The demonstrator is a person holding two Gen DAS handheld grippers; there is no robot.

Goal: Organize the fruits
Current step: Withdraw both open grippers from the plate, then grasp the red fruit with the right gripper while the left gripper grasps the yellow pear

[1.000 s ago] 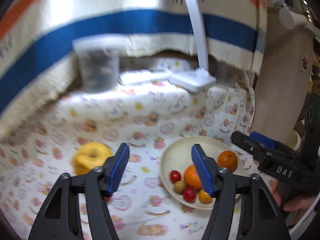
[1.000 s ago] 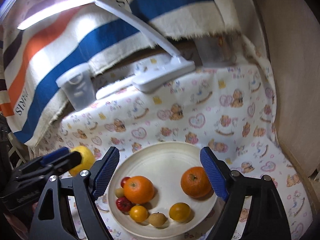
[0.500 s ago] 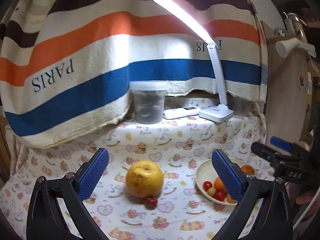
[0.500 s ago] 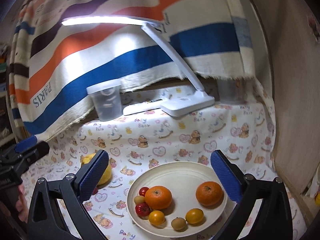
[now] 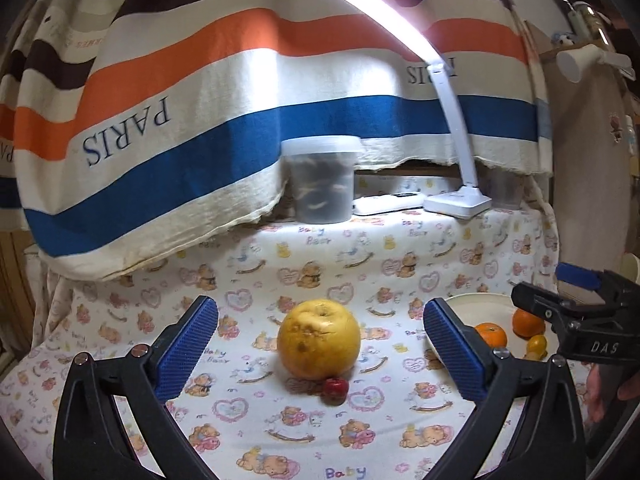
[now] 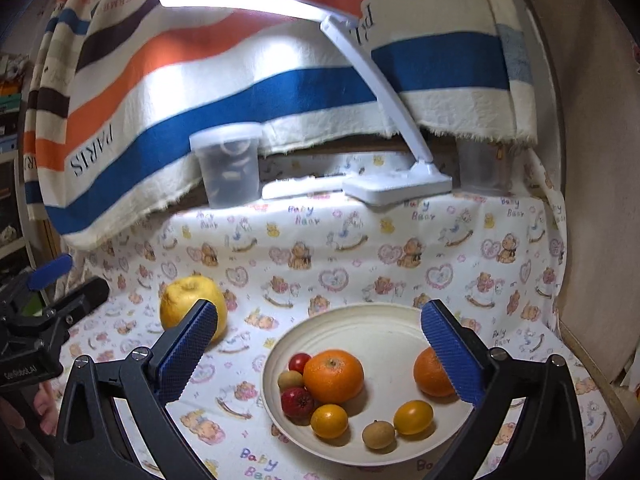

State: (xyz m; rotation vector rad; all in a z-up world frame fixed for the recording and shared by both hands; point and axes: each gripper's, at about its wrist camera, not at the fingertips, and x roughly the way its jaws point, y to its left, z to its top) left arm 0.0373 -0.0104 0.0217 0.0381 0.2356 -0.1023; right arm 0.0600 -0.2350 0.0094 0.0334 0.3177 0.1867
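Fruit is split between two spots: a large yellow pomelo-like fruit (image 5: 319, 344) and a small red fruit (image 5: 335, 391) touching its near side lie on the bear-print table (image 5: 280, 432), while the cream plate (image 6: 360, 320) holds two oranges, small yellow, red and brown fruits. Left tool (image 5: 320, 356) has its jaws wide apart, having just opened, with nothing between the pads; right tool (image 6: 320, 354) likewise, hovering over the plate. To gather the loose pieces, I would judge it best to centre the left tool on the yellow fruit and close on its widest part without knocking the red one away. Readable writing: "PARIS" on the striped cloth (image 5: 200, 100), "Baby Bear" on the tablecloth, "DAS" on the right tool.
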